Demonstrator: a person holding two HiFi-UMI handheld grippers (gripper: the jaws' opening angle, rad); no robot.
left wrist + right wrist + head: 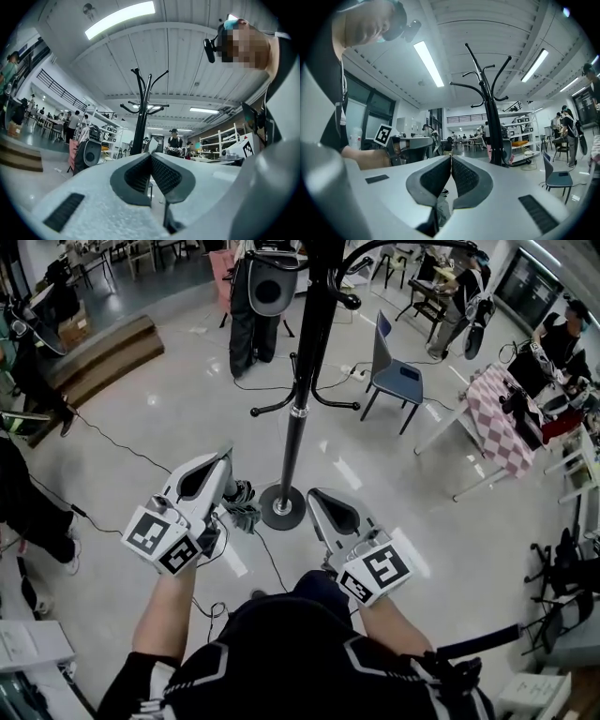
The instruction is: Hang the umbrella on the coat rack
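The black coat rack (298, 409) stands on a round base on the floor straight ahead. Its hooks show high in the left gripper view (142, 112) and the right gripper view (490, 117). A bundle of dark grey-green fabric, apparently the folded umbrella (246, 512), lies on the floor beside the base, partly hidden by my left gripper (225, 457). That gripper (150, 155) is shut and holds nothing. My right gripper (314, 495) hovers just right of the base. It is also shut and empty (451, 158), with a scrap of fabric showing below its jaws.
A blue chair (394, 367) and a table with a checked cloth (502, 418) stand to the right. A speaker (272, 282) is behind the rack, wooden steps (98, 357) at the left. Black cables (122, 442) run across the floor. People stand around the edges.
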